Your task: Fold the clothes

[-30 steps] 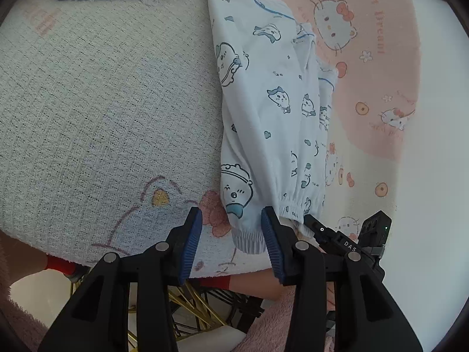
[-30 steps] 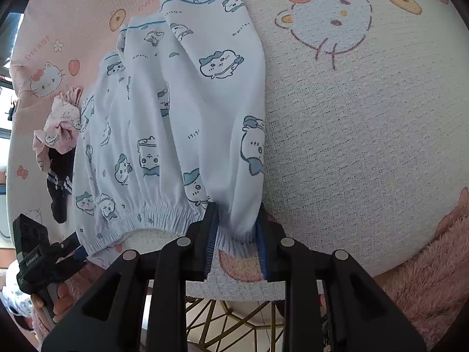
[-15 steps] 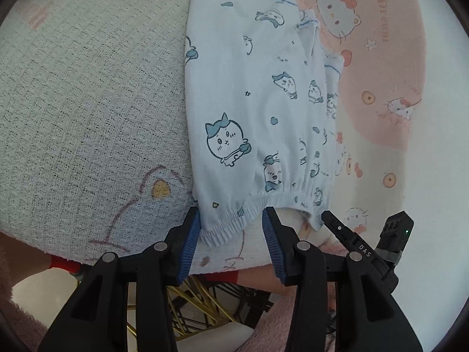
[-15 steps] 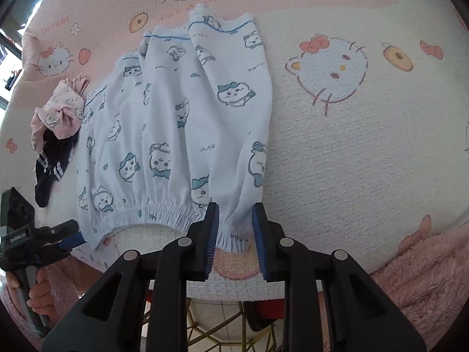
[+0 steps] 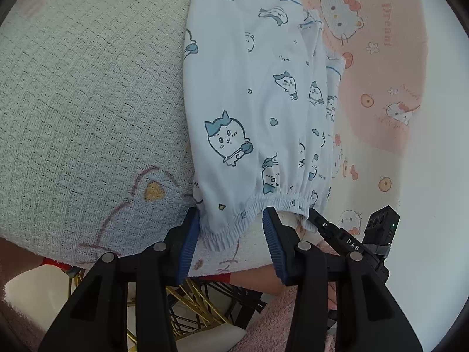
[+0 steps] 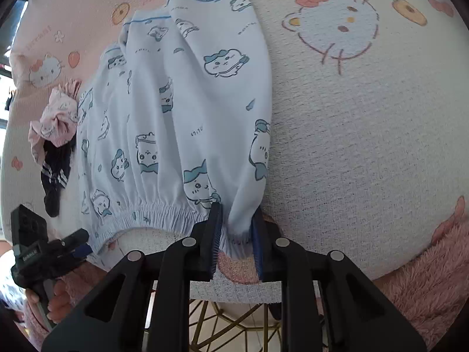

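Our two grippers at the pyjama pants' waistband

Our right gripper [image 6: 234, 231] jaws are closing on the pyjama pants [image 6: 187, 123]; left gripper [image 5: 231, 234] jaws stay spread around them. Only the right view shows pink cloth [image 6: 55, 120] at nine o'clock.

Cream waffle-weave blanket [image 6: 366, 135] with cartoon cat prints, pink printed sheet [image 5: 390, 67] beyond it, gold wire frame [image 6: 234, 325] beneath its edge.

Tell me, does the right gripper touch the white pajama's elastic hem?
Touching. The right wrist view shows the right gripper closing with the pajama's hem bunched between its jaws.
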A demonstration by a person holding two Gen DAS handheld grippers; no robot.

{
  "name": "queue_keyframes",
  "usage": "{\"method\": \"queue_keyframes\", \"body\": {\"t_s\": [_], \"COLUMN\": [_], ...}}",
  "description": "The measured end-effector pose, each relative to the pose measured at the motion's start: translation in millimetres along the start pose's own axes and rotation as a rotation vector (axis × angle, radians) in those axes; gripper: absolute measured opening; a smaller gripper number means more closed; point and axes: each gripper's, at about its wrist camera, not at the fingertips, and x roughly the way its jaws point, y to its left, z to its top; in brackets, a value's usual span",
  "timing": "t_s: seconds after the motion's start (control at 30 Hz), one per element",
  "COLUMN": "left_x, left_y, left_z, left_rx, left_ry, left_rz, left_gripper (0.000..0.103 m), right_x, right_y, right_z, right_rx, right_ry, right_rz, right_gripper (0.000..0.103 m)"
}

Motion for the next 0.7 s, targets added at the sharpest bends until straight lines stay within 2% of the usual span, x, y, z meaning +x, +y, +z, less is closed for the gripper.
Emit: {"method": "queue_keyframes", "body": {"t_s": [0.17,0.23,0.33,0.47,0.5,0.53,0.57,0.6,0.63,0.67,0.7], "left_x": [4.0,5.1,4.8,7.8,8.3,8.8,9.2,9.3,9.4,9.7,10.0], "left_y": [7.9,8.7,9.3,-2.5,-5.2,-7.3,-8.1,-8.2,-7.9,-7.3,-6.0], "left_z": [-3.6,-2.1,-0.9,-3.8,-4.4,-5.2,-5.8,-6.1,-6.0,-5.5,-4.7], "left_rx": [-0.014,0.009,0.014,0.082,0.095,0.107,0.115,0.121,0.124,0.121,0.114], "left_ry": [-0.024,-0.008,0.005,-0.002,-0.008,-0.013,-0.015,-0.013,-0.012,-0.009,-0.006], "left_rz": [-0.018,-0.029,-0.034,0.025,0.038,0.048,0.053,0.055,0.056,0.053,0.047], "left_gripper": [0.049,0.05,0.05,0.05,0.05,0.05,0.05,0.05,0.05,0.05,0.05], "right_x": [1.4,-0.2,3.7,-0.9,-2.1,-3.3,-4.4,-4.9,-4.1,-2.7,-4.5], "right_y": [0.4,-12.3,-18.9,-16.3,-14.4,-12.3,-10.2,-7.8,-5.5,-3.8,-5.3], "right_z": [-1.0,-3.9,-7.2,-10.2,-11.4,-13.1,-14.7,-16.2,-20.0,-26.4,-29.3], "right_rx": [0.004,0.042,0.105,0.078,0.065,0.053,0.04,0.024,-0.001,-0.033,-0.041], "right_ry": [0.031,0.033,0.032,0.025,0.028,0.037,0.046,0.054,0.055,0.051,0.039], "right_rz": [0.052,0.089,0.142,0.108,0.104,0.109,0.114,0.107,0.074,0.029,0.011], "right_gripper": [0.016,0.022,0.025,0.028,0.035,0.051,0.06,0.079,0.084,0.083,0.07]}}
